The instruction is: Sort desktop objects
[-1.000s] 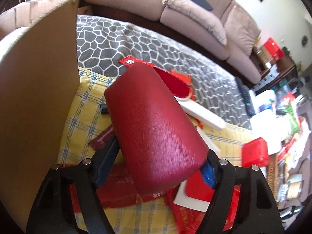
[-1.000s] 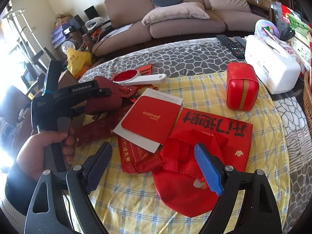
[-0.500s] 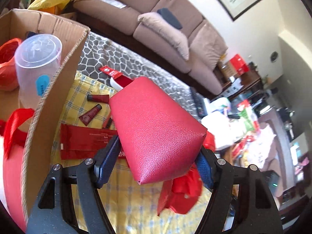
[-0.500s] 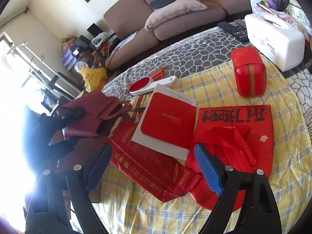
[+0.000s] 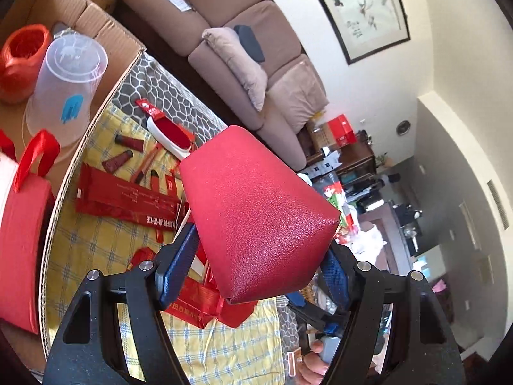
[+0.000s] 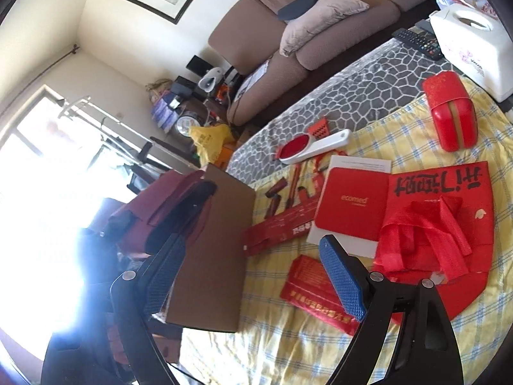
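Note:
My left gripper (image 5: 256,266) is shut on a red leather pouch (image 5: 256,211), held in the air beside the open cardboard box (image 5: 96,22). The right wrist view shows the same pouch (image 6: 154,211), dark against the window glare, above the box's wall (image 6: 211,256). My right gripper (image 6: 253,276) stands open above the yellow checked cloth (image 6: 288,346), with nothing between its pads. On the cloth lie a red booklet (image 6: 352,208), a red ribbon bag (image 6: 433,234), a long red packet (image 6: 282,227), a red envelope (image 6: 314,292) and a red tin (image 6: 452,112).
Inside the box are a clear plastic cup (image 5: 64,86), a red twine ball (image 5: 22,61) and a red gift bag (image 5: 19,224). A white and red brush (image 6: 314,144), a white tissue box (image 6: 471,45) and a remote (image 6: 416,43) lie toward the sofa.
My left gripper has risen with the pouch and swung along the box, whose inside now shows. My right gripper has tilted and rolled, still open, and the box wall has come close in front.

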Tool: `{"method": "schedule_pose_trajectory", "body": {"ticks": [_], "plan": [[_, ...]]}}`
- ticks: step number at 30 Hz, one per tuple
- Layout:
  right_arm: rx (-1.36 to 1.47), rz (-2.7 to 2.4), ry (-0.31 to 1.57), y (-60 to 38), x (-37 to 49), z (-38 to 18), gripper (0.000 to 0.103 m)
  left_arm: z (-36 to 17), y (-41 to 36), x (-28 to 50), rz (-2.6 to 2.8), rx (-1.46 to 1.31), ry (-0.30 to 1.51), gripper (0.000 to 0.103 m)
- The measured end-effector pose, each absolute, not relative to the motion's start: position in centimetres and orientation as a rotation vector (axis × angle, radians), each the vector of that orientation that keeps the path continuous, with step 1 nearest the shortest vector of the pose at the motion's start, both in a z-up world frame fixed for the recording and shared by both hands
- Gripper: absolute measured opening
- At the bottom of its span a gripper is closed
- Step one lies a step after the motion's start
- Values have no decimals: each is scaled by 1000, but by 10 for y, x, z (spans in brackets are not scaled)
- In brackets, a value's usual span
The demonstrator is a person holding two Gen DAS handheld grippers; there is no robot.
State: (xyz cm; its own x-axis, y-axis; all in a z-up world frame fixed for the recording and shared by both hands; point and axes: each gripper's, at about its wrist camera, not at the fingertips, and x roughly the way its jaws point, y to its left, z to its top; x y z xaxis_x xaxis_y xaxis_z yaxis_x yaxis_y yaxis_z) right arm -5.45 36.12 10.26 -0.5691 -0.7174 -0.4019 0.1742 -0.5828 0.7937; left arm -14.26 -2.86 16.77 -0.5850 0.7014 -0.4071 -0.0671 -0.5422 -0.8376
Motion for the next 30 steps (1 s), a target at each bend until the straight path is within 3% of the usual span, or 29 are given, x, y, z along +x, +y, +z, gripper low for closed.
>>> {"method": "schedule_pose_trajectory", "body": {"ticks": [3, 9, 16, 23, 30], "plan": [[967, -2044, -1085, 361, -54, 101, 87, 153, -25, -141, 2095, -1052, -1174, 70], [899, -1763, -1270, 354, -55, 90, 70, 109, -11, -128, 1884, -1066, -1323, 70], [825, -1732, -1320, 361, -52, 93, 70, 68, 10, -132, 1659, -1082, -1429, 70], [721, -1698, -1333, 373, -49, 103, 67, 51, 23, -134, 1652, -1165, -1338, 67], [817, -1737, -1262, 358, -51, 98, 66, 83, 32, -131, 1842, -1151, -1071, 70]]}}
